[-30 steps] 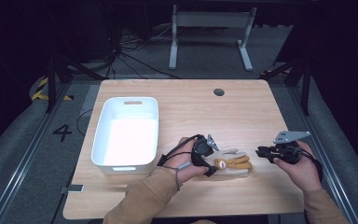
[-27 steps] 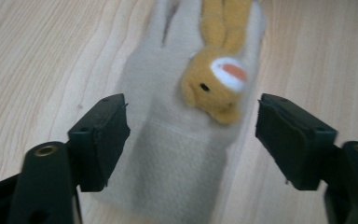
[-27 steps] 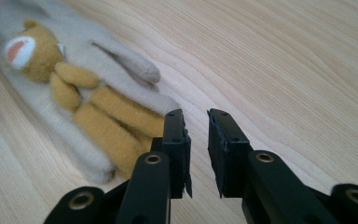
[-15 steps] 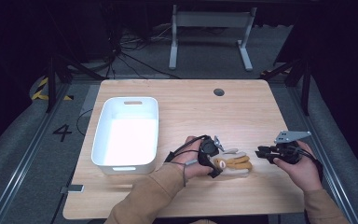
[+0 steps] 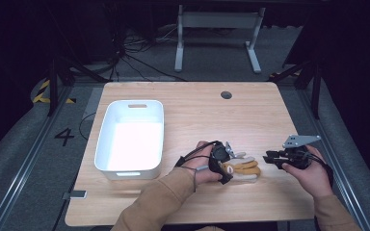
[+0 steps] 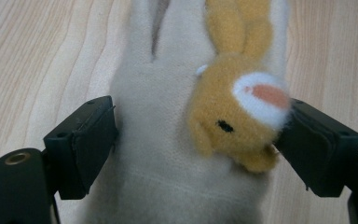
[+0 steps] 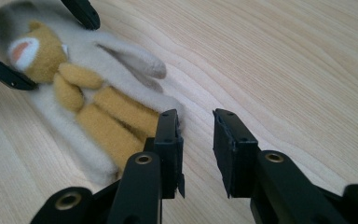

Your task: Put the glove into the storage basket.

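Left gripper (image 6: pixel 196 140) fingers spread around glove (image 6: pixel 168 154), just opened; right gripper (image 7: pixel 196 144) fingers apart, just widening, empty, beside glove on table (image 5: pixel 192 115).

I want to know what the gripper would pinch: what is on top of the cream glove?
A yellow plush animal lies on top of the cream glove, its head between the left gripper's open jaws. The glove rests on the wooden table; whatever lies beneath the plush is covered.

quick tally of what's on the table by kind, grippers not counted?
White plastic bin: 1
Cream glove with a yellow plush bear on it: 1
Total: 2
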The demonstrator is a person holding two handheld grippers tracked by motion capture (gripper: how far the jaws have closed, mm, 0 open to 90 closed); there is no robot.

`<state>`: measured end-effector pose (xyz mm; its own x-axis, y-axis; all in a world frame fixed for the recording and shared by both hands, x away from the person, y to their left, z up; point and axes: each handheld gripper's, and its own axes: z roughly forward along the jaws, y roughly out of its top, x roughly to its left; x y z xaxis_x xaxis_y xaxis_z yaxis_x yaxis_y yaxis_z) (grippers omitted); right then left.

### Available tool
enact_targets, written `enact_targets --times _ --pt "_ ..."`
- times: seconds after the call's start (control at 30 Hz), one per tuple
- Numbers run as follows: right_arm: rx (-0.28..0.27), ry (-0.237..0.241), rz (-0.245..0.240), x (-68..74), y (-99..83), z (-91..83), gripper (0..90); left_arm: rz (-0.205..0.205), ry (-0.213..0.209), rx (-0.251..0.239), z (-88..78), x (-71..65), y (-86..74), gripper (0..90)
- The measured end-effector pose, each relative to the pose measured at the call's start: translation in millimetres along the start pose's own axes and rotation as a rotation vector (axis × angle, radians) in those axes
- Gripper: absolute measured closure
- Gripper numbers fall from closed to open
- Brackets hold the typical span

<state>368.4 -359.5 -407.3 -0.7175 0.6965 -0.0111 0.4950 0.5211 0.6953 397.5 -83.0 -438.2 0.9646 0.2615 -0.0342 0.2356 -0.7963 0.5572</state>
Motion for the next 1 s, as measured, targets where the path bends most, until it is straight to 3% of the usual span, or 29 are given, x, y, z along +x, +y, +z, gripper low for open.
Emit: enact_targets --times 0.23,0.67,0.87,1.0 --pt "-0.005 -0.003 0.002 -0.4 -0.4 0.1 70.7 -0.004 -0.006 0.011 9.0 1.0 0.0 15.7" --pt "-0.002 -0.003 0.005 -0.7 -1.4 1.4 69.3 0.04 0.007 0.04 16.5 -0.7 -1.6 14.3" --pt "-0.002 -0.004 0.009 -0.9 -1.6 1.6 68.9 0.053 -0.004 0.02 14.3 0.2 -3.0 22.5" --pt "-0.002 -0.012 0.009 -1.3 -1.8 1.5 68.9 0.053 -0.003 0.028 11.3 -1.3 -2.5 34.3"
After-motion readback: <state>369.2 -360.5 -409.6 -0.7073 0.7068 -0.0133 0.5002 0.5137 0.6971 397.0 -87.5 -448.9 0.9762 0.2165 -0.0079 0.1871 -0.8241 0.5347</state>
